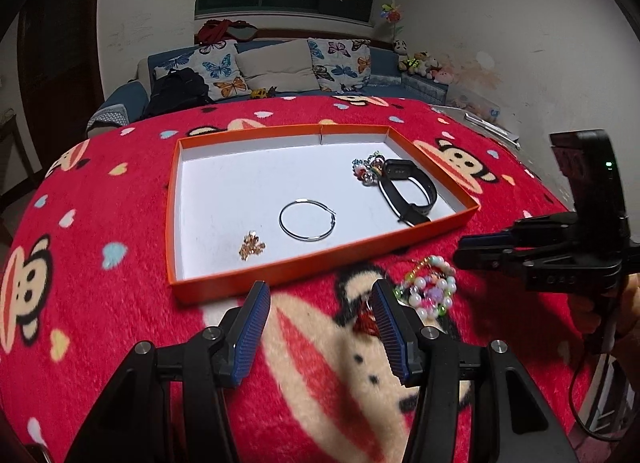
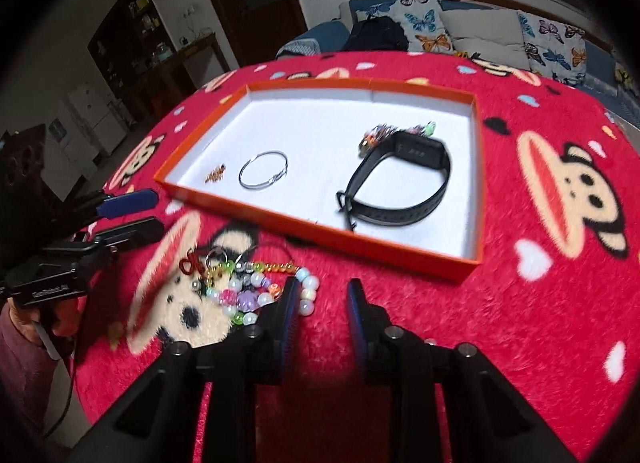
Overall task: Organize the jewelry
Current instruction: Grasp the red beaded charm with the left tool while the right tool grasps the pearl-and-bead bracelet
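Note:
An orange tray (image 1: pixel 320 261) (image 2: pixel 320 233) with a white floor lies on the red blanket. In it are a silver bangle (image 1: pixel 307 220) (image 2: pixel 263 170), a small gold piece (image 1: pixel 251 246) (image 2: pixel 215 174), a black smartwatch (image 1: pixel 408 189) (image 2: pixel 396 179) and a colourful charm bracelet (image 1: pixel 367 169) (image 2: pixel 384 131). A pearl bead bracelet (image 1: pixel 430 287) (image 2: pixel 256 289) with a red ornament (image 2: pixel 190 263) lies on the blanket before the tray. My left gripper (image 1: pixel 320 303) (image 2: pixel 142 211) is open and empty, just left of the beads. My right gripper (image 2: pixel 322 295) (image 1: pixel 466 247) is open, its left finger beside the beads.
The red monkey-print blanket (image 1: pixel 120 323) covers the whole table. A sofa with butterfly cushions (image 1: pixel 276 67) stands behind the table. A cable hangs from the right gripper (image 1: pixel 580 383) at the table's right edge.

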Action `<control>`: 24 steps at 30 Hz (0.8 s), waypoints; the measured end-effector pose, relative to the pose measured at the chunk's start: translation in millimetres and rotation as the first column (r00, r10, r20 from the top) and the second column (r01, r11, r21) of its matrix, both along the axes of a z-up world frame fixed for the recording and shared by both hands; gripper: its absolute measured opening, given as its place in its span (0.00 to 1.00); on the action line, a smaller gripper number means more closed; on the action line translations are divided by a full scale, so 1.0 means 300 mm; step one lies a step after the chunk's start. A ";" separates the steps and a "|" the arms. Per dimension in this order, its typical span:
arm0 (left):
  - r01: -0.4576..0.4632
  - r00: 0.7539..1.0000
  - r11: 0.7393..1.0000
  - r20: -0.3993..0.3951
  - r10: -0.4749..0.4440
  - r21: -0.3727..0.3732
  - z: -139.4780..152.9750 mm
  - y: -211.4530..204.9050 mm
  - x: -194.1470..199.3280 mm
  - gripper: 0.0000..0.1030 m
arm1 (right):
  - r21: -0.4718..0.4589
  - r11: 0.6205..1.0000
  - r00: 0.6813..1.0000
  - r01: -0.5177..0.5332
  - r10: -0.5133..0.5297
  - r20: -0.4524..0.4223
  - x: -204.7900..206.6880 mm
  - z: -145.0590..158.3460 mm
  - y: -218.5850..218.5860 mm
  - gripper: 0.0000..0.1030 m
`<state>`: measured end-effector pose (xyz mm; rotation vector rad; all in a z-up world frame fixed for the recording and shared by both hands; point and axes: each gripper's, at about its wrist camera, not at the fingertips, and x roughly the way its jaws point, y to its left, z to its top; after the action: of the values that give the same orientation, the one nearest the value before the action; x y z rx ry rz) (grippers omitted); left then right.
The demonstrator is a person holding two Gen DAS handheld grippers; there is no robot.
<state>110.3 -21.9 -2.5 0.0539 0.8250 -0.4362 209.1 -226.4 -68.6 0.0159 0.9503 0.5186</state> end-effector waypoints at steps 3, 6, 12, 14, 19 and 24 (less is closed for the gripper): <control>0.012 1.000 1.000 0.003 -0.012 0.007 -0.004 -0.005 -0.025 0.55 | -0.011 1.000 1.000 -0.013 0.013 0.002 0.003 -0.014 0.019 0.20; 0.036 0.999 0.999 0.001 -0.036 0.016 -0.010 -0.019 -0.048 0.55 | -0.014 1.000 1.000 -0.021 0.021 -0.001 0.000 -0.025 0.028 0.18; 0.082 0.997 0.996 -0.015 -0.081 0.024 -0.029 -0.054 -0.056 0.55 | -0.022 0.999 0.999 -0.031 0.032 0.012 -0.006 -0.041 0.046 0.15; 0.095 0.995 0.995 -0.017 -0.095 0.034 -0.040 -0.069 -0.051 0.55 | -0.040 0.998 0.999 -0.038 0.039 0.029 -0.016 -0.039 0.054 0.13; 0.124 0.992 0.991 -0.029 -0.122 0.051 -0.065 -0.098 -0.028 0.53 | -0.063 0.997 0.998 -0.037 0.040 0.055 -0.031 -0.027 0.056 0.11; 0.146 0.988 0.988 -0.057 -0.143 0.058 -0.097 -0.112 0.009 0.40 | -0.050 0.999 0.996 -0.016 0.021 0.088 -0.045 0.013 0.029 0.11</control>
<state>112.9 -55.4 -31.5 0.1611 0.8899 -0.5503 195.6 -217.6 -64.8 -0.0603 0.8765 0.5086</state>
